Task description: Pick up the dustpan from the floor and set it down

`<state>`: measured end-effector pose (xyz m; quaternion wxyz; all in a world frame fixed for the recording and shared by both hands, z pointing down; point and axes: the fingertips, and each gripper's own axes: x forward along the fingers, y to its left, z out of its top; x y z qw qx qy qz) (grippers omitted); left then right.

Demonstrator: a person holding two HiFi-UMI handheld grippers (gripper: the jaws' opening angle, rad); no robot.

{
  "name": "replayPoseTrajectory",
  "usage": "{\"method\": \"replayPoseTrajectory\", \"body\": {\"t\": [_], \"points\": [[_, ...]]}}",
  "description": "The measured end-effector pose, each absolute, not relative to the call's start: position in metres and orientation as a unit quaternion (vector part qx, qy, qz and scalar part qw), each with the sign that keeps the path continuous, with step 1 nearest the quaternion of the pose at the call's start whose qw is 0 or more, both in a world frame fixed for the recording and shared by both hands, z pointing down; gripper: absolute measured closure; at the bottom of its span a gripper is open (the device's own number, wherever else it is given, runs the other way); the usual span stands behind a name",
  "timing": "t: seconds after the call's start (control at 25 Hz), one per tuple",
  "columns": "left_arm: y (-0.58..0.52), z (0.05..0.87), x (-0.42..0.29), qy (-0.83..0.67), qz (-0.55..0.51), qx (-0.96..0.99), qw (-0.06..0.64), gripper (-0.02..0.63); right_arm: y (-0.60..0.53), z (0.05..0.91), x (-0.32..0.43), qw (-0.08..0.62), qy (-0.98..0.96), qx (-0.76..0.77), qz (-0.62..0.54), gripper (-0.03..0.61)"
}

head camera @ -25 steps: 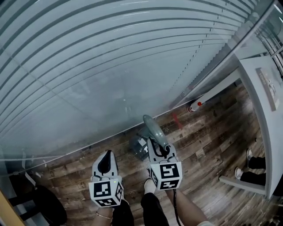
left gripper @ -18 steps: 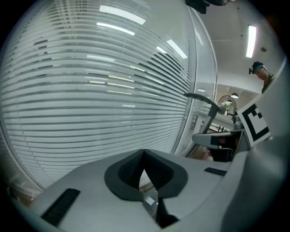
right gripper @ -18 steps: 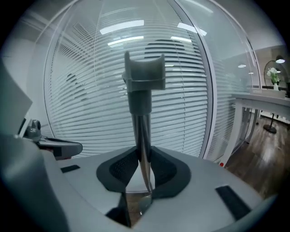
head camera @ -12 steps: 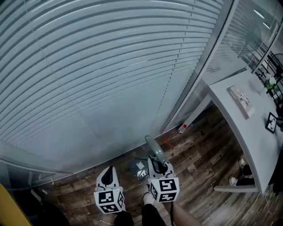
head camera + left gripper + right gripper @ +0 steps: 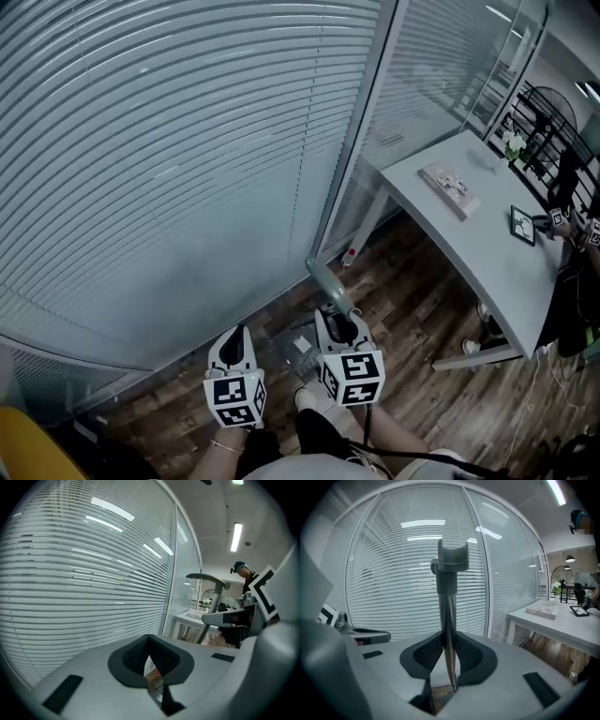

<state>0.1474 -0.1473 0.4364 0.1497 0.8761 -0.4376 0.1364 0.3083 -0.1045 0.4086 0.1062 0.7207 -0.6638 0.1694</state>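
Dustpan handle in right hand-held gripper — blinds ahead, table edge rightward

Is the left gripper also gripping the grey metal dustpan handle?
No, the left gripper's jaws meet with nothing between them; only the right gripper clamps the grey metal dustpan handle.

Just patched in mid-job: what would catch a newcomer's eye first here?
The slatted blinds fill the left and top of the head view. In front of them the right gripper is shut on the grey dustpan handle, which stands upright between its jaws. A white table stands at the right.
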Motion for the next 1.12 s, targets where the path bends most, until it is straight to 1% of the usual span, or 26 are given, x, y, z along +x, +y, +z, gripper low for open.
{"method": "replayPoseTrajectory", "body": {"t": [0.24, 0.52, 0.84, 1.12], "points": [[-0.137, 0.443, 0.152, -0.430, 0.134, 0.881, 0.145, 0.597, -0.073, 0.420, 0.317, 0.114, -0.651, 0.732, 0.167, 0.477], [-0.129, 0.454, 0.116, -0.484, 0.140, 0.849, 0.161, 0.597, -0.076, 0.433, 0.294, 0.125, -0.688, 0.693, 0.176, 0.477], [-0.106, 0.466, 0.032, -0.599, 0.138, 0.769, 0.179, 0.597, -0.099, 0.452, 0.204, 0.143, -0.794, 0.564, 0.179, 0.477], [-0.073, 0.470, -0.054, -0.708, 0.120, 0.670, 0.187, 0.597, -0.118, 0.462, 0.102, 0.162, -0.875, 0.428, 0.155, 0.477]]}}
